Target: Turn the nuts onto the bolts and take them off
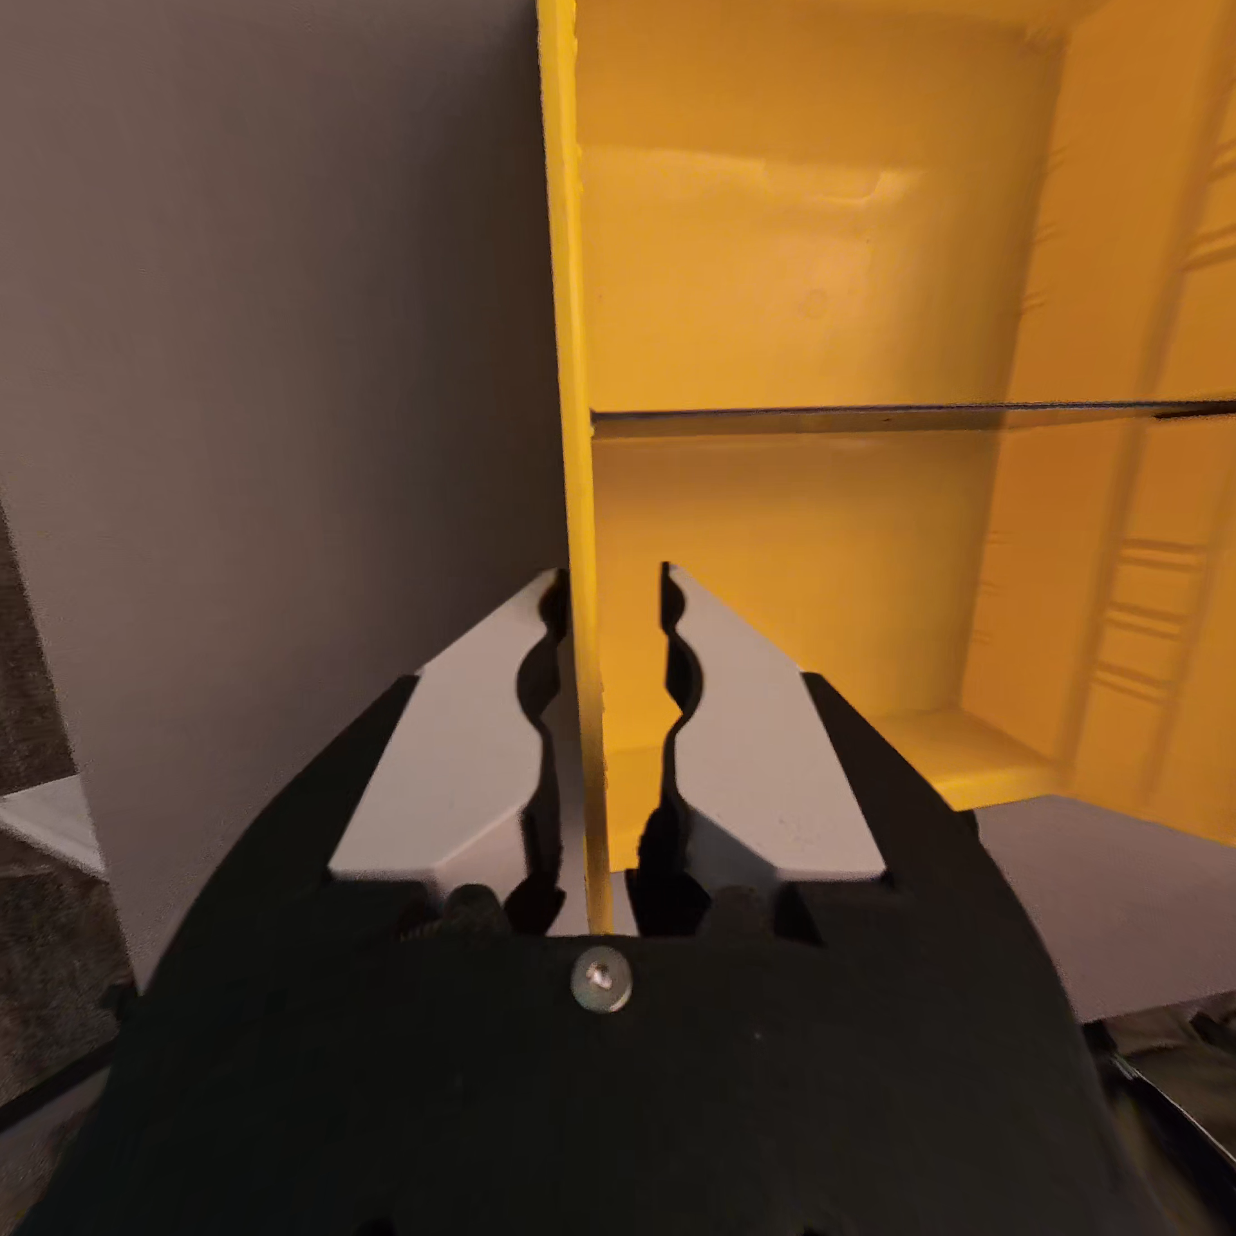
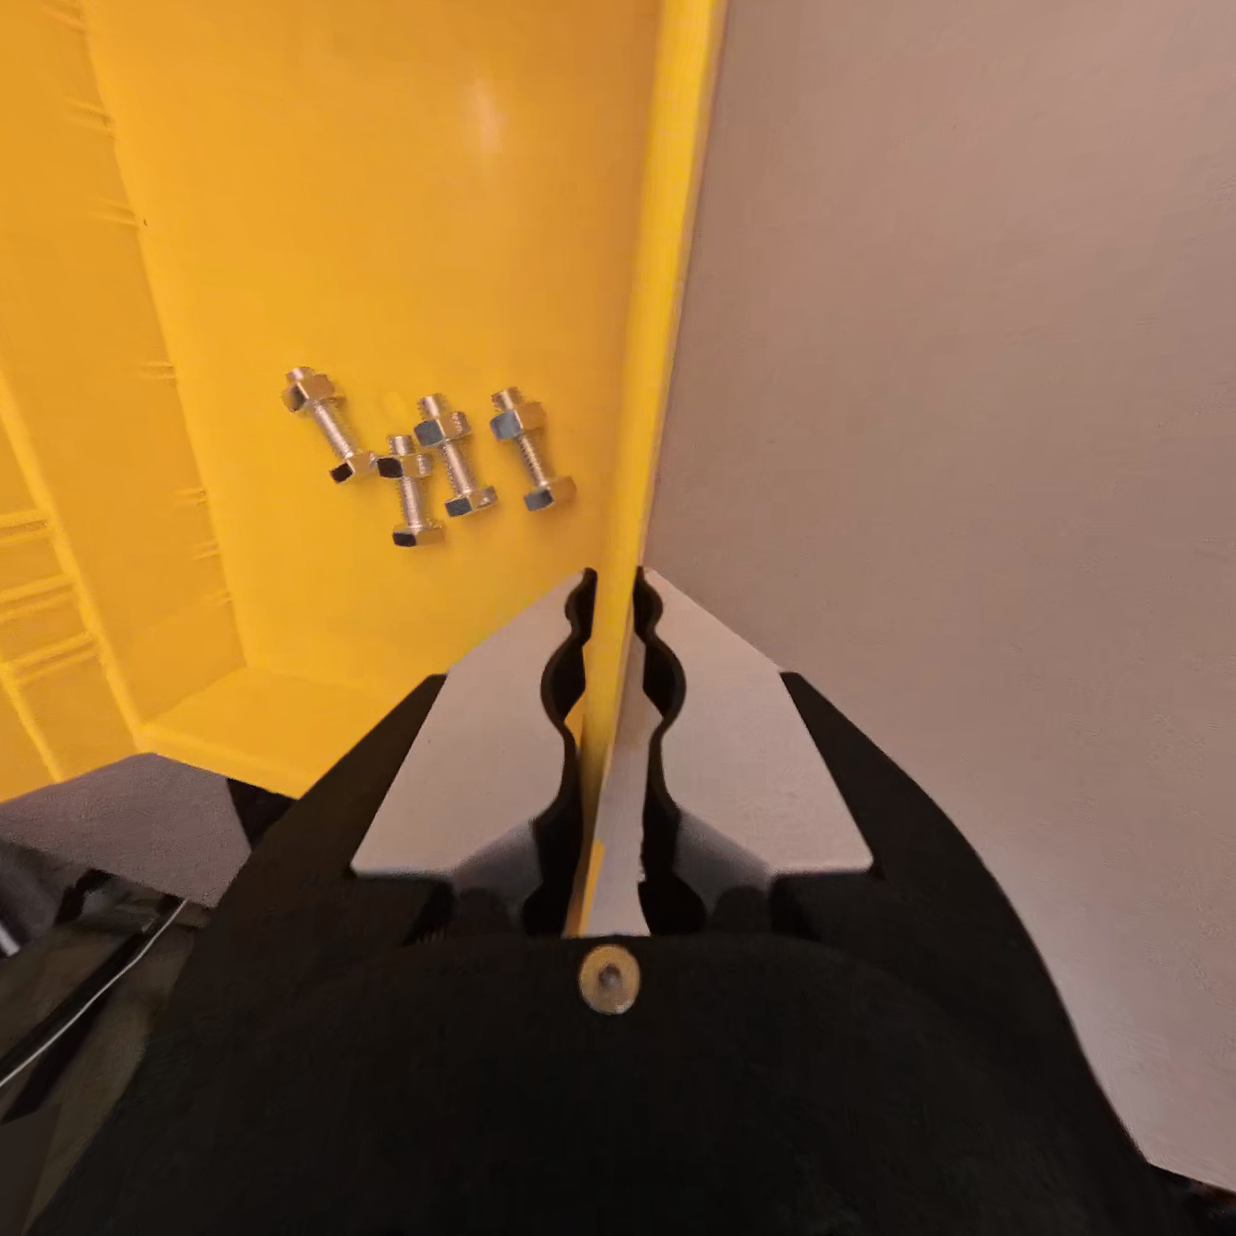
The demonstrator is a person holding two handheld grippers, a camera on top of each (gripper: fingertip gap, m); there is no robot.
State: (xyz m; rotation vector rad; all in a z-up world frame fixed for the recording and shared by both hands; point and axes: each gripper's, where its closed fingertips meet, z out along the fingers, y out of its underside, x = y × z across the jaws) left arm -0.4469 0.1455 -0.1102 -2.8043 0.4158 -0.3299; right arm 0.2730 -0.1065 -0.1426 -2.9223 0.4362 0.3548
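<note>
A yellow plastic tray (image 2: pixel 401 200) lies on a grey table. Several silver bolts (image 2: pixel 455 455), each with a nut threaded on it, lie together on the tray floor near its right wall. My right gripper (image 2: pixel 613 572) is shut on that right wall (image 2: pixel 669 267), one finger inside the tray and one outside. My left gripper (image 1: pixel 610 572) straddles the tray's left wall (image 1: pixel 568 334) with its jaws apart. Its outer finger (image 1: pixel 468 736) touches the wall and its inner finger (image 1: pixel 749 736) stands clear of it. No bolts show in the left wrist view.
A thin dark divider (image 1: pixel 869 411) crosses the tray in the left wrist view. The tray has ribbed inner sides (image 1: pixel 1137 602). The grey table (image 1: pixel 267 334) extends to the left of the tray and, in the right wrist view (image 2: pixel 936 401), to its right. Dark cloth and cables (image 2: pixel 100 970) lie near the table's edge. The grippers' ends are close to 75 centimeters from one another.
</note>
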